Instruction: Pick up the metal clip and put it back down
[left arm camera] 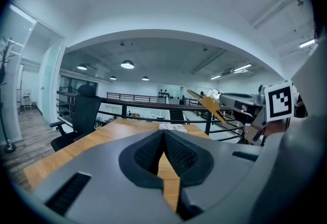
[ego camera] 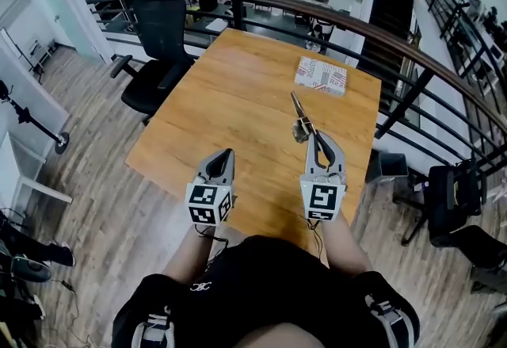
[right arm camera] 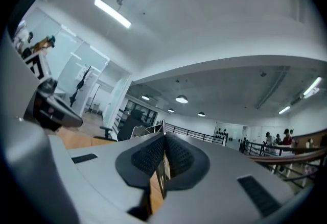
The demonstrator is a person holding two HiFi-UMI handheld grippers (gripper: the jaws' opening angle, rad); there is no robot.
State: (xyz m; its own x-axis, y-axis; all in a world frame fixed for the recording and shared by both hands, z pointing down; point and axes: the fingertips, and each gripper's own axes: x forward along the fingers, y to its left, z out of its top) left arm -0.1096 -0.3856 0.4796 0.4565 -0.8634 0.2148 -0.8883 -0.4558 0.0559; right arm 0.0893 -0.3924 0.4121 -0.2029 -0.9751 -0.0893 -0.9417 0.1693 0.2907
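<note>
The metal clip is a thin silvery clip with a long arm pointing away over the wooden table. My right gripper is shut on its near end and holds it above the tabletop. In the right gripper view the clip shows as a thin plate pinched between the ribbed pads. The left gripper view catches the clip sticking out to the left of the right gripper. My left gripper hangs at the table's near edge, shut, with nothing in it.
A patterned flat box lies on the far right part of the table. A black office chair stands at the far left corner. A dark railing curves close behind and along the right side.
</note>
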